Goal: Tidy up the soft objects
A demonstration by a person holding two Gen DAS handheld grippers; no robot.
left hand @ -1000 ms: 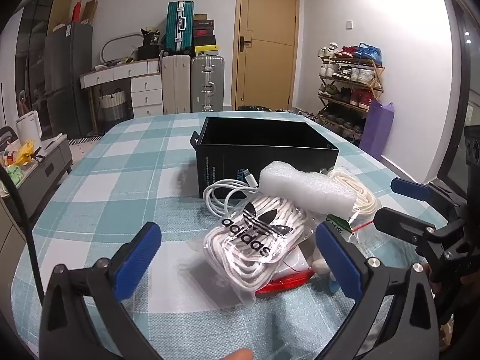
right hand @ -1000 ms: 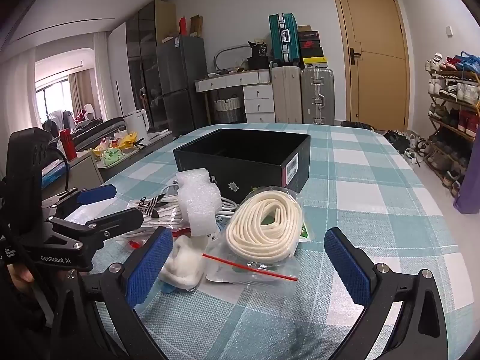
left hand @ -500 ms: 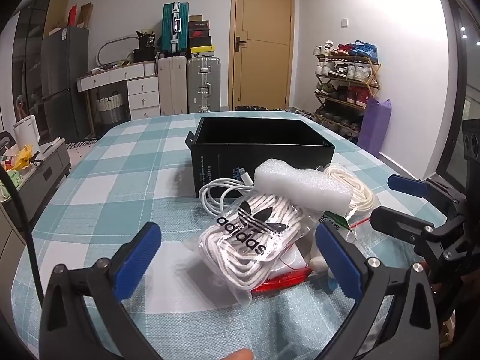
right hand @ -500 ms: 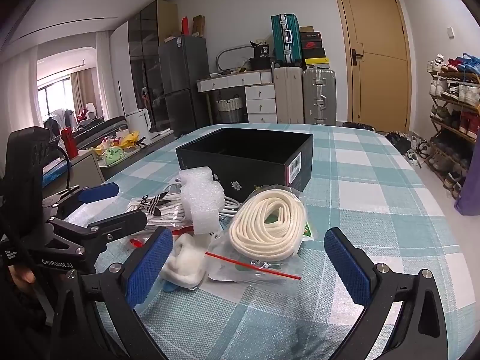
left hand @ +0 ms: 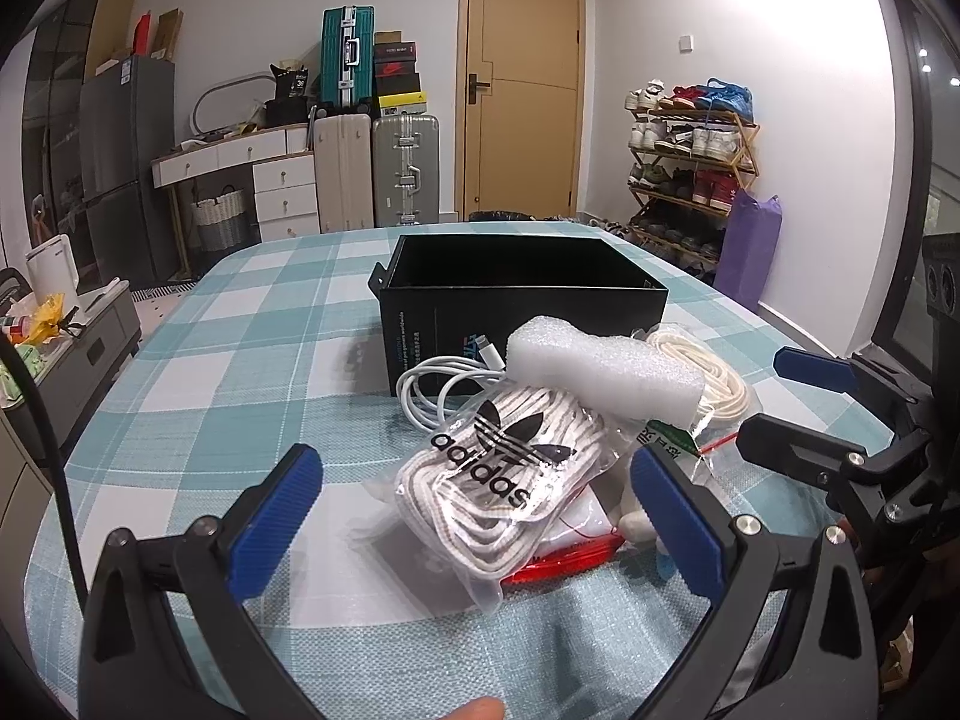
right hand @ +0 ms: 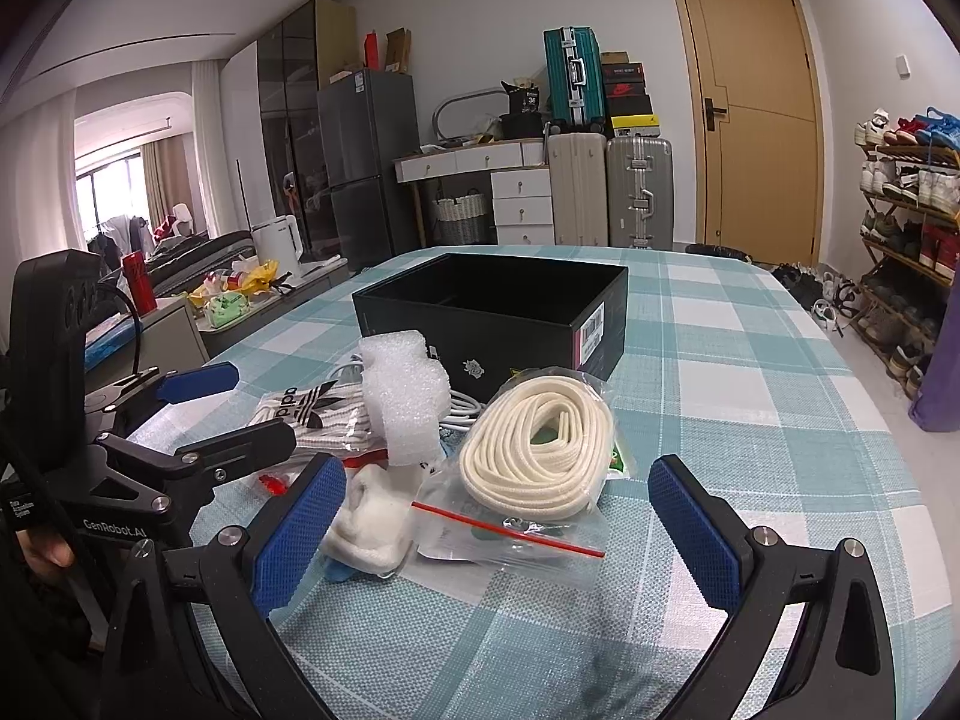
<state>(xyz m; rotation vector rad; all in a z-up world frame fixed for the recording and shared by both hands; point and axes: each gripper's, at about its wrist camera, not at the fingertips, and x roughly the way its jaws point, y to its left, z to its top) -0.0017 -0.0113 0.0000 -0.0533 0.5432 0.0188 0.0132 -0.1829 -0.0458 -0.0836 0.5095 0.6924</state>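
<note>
Clear-bagged white laces before the open black box look light and slippery; I'd pinch their middle, both my tools spread, empty.

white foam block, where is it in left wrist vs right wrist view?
Left wrist: foam block right of centre, lying across the adidas lace bag.
Right wrist: foam block left of centre, beside the cream rope bag.
Shared landmark: black box right behind it.
</note>
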